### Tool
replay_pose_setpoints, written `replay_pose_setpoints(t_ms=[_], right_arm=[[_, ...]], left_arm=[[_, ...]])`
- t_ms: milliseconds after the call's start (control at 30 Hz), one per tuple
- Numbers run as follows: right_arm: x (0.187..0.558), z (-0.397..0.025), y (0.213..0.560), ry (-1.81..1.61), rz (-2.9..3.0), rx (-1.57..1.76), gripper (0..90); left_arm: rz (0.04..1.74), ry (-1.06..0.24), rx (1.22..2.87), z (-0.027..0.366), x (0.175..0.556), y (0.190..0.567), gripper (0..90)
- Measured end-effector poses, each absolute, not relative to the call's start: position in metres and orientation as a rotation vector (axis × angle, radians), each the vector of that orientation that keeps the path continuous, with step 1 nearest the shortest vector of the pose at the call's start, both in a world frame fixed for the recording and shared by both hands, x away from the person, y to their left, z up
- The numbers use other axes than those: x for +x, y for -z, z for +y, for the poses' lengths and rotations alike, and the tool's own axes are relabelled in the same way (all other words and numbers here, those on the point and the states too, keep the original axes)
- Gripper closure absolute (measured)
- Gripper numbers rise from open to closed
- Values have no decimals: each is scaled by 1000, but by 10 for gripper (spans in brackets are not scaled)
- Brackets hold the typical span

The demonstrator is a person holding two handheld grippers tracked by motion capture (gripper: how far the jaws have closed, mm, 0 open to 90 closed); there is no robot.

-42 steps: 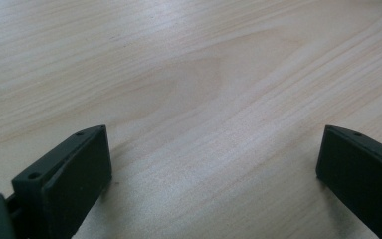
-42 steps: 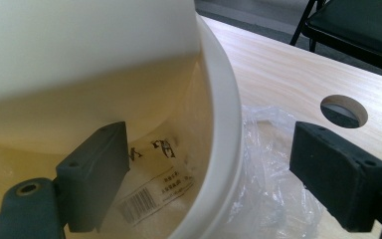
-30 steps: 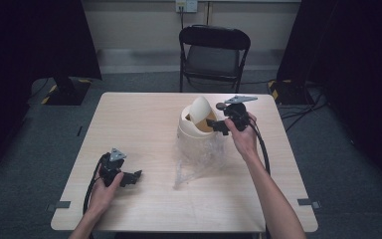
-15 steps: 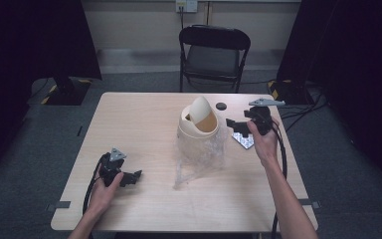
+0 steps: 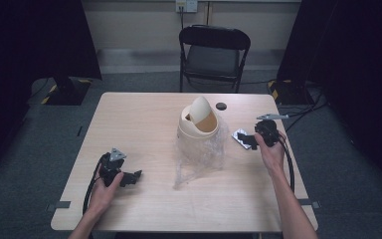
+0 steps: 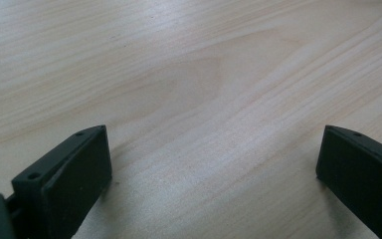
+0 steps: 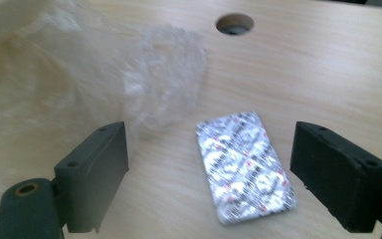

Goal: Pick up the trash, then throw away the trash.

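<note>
Jaws of the right gripper point(image 7: 211, 169) are spread wide and set to either side of a foil blister pack point(image 7: 243, 167), which lies flat on the table point(image 7: 328, 79) between them, untouched by either jaw. Such a stance is judged to be an approach: the pack is framed squarely so that it can be pinched across its narrow width once the jaws are lowered and drawn together. Because the pack lies so flat, a slip over its thin edge is considered the likely risk.

In the high view the right gripper point(image 5: 252, 139) is held just over the blister pack point(image 5: 240, 136), near the table's right edge. Just beside it, toward the middle of the table, a small beige bin point(image 5: 199, 119) with a swing lid is standing inside a crumpled clear plastic bag point(image 5: 199, 157), the film of which is also seen at the left of the right gripper view point(image 7: 154, 84). The lid is tilted so that the opening is exposed, so the pack is presumably meant to be dropped in there. A dark round hole point(image 7: 234, 23) is cut in the tabletop beyond the pack.

Well apart, at the near left, the left gripper point(image 5: 129, 178) is rested low over bare wood, its jaws parted and empty, apparently kept out of the way.
</note>
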State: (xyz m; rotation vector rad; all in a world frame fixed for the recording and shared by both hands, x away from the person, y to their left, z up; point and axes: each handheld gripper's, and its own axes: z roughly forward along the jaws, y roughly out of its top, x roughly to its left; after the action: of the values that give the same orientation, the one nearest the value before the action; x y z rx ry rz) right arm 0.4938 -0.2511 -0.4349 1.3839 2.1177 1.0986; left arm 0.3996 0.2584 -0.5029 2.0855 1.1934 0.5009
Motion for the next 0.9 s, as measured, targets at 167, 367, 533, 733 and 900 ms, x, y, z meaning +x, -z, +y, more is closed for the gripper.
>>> replay_pose_setpoints(t_ms=[167, 367, 533, 733, 900], right_arm=[[499, -256, 449, -1059, 2136, 1410, 162], [511, -257, 470, -1004, 2163, 1421, 198], [517, -258, 482, -978, 2173, 1432, 208], [520, -254, 492, -897, 2213, 1380, 203], [521, -257, 491, -873, 2202, 1388, 214]], left_arm=[[1192, -501, 2089, 259, 400, 503, 3], [1190, -501, 2092, 259, 400, 503, 3], [1192, -500, 2089, 259, 400, 503, 3], [1194, -500, 2085, 258, 400, 503, 3], [1188, -507, 2093, 259, 399, 503, 3]])
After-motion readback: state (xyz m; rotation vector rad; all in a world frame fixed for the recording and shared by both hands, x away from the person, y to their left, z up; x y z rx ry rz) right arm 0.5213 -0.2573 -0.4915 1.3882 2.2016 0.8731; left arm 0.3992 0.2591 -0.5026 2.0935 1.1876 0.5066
